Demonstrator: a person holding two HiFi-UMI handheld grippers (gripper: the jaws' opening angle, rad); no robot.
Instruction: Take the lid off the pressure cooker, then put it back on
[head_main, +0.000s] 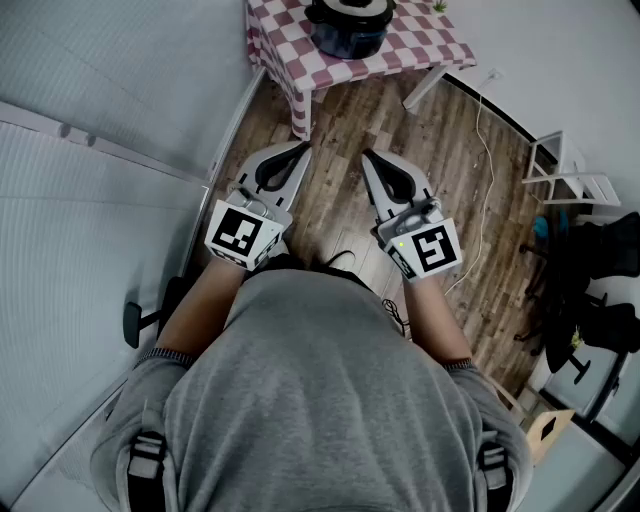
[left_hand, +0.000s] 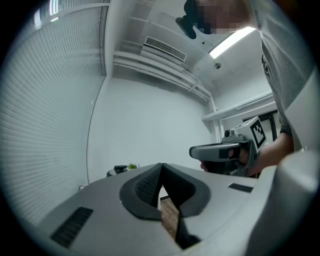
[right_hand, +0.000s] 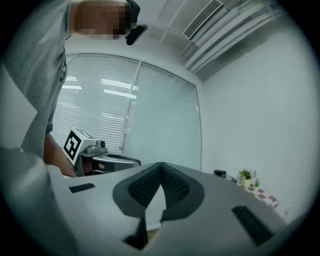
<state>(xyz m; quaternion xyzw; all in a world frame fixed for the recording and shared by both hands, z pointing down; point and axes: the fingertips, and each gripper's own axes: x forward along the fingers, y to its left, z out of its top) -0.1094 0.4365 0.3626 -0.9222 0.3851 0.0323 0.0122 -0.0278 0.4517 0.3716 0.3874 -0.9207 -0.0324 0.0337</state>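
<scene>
1. Evidently nothing has begun: in the head view the pressure cooker (head_main: 350, 30) stands on the checkered table (head_main: 425, 45), its lid (head_main: 350, 6) apparently on. It is well ahead of the left gripper (head_main: 299, 150) and the right gripper (head_main: 368, 156).
2. Left gripper view: the jaws are clenched together on nothing, and the cooker is far off.
3. Right gripper view: the jaws are likewise pressed together and empty. Lifting off and refitting both remain.

The bench (head_main: 424, 88), covered with a red-and-white checked cloth (head_main: 425, 45), stands at the far end of the wood-plank floor (head_main: 340, 200). The dark pressure cooker (head_main: 350, 25) stands on the cloth, and a small green plant (right_hand: 246, 176) stands to its right. A white cable (head_main: 486, 150) lies on the floor to the right of the bench.
</scene>
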